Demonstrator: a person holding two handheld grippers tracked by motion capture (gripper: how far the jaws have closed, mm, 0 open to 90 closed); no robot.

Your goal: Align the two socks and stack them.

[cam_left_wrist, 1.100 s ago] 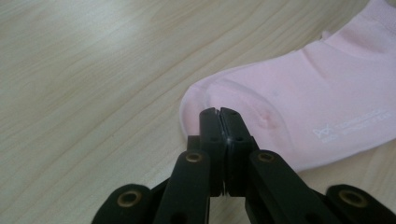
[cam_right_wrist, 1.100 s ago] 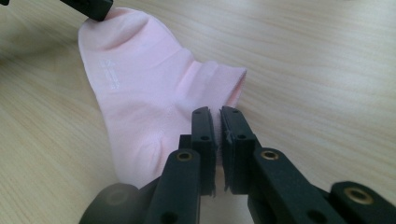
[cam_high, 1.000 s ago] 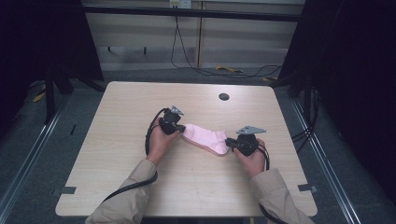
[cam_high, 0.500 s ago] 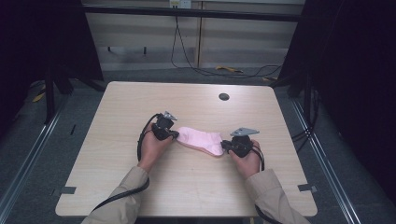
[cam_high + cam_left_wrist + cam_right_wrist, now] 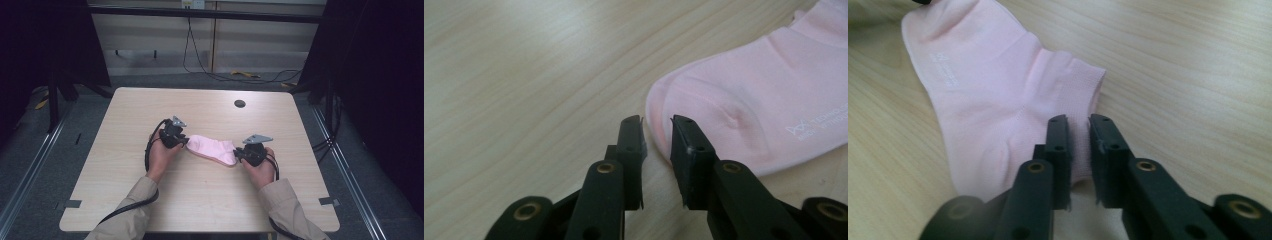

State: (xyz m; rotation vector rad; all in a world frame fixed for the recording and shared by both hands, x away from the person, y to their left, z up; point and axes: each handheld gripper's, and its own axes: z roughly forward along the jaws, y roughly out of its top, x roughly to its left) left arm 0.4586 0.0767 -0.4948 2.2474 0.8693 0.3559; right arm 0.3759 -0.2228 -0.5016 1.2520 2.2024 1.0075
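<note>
A pink ankle sock (image 5: 212, 148) lies flat across the middle of the wooden table (image 5: 200, 200). My left gripper (image 5: 186, 141) is at its toe end. In the left gripper view the jaws (image 5: 656, 122) stand slightly apart, with the toe edge of the sock (image 5: 764, 100) just at the gap and not pinched. My right gripper (image 5: 238, 152) is at the cuff end. Its jaws (image 5: 1078, 120) are a little apart over the cuff of the sock (image 5: 993, 90), which lies loose between them. Both pairs of jaws have just been opening.
A small dark round hole (image 5: 239, 103) sits near the table's far edge. Black cables trail from both grippers off the near edge. Dark frame posts and floor rails flank the table on both sides.
The sock, stretched between the two grippers a second ago, now rests flat on the table. The left hand has shifted slightly left and nearer to the person.
</note>
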